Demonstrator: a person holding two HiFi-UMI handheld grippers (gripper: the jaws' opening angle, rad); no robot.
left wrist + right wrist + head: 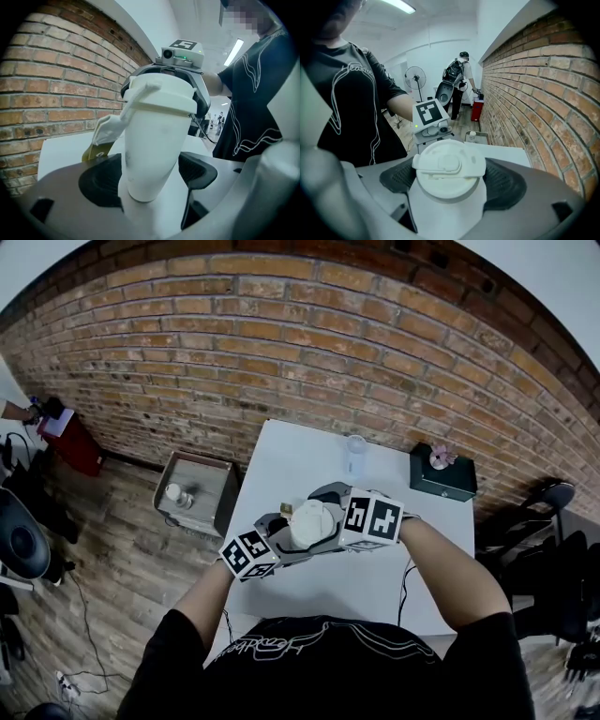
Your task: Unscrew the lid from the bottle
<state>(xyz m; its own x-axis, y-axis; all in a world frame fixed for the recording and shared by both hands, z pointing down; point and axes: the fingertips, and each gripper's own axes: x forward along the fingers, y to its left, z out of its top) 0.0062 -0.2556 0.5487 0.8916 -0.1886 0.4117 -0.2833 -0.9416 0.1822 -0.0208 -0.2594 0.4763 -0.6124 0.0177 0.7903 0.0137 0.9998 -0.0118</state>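
Tapering downward, plain white bottle (150, 150) (matching flip-tab lid (449, 169) on).

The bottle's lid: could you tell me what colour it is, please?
The lid is white, like the bottle; the right gripper view shows it best.

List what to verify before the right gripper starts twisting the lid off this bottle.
1. Left gripper clamped on the bottle body: ok, the pads press both of its sides.
2. Right gripper on the lid: ok, its pads flank the lid on both sides.
3. Lid seated on the bottle: ok, no gap shows under its rim.
4. Strap with the yellowish tag clear of the pads: cannot tell; it hangs beside the bottle, close to one left gripper pad.
5. Bottle over the table, away from the clear cup and dark box: ok.
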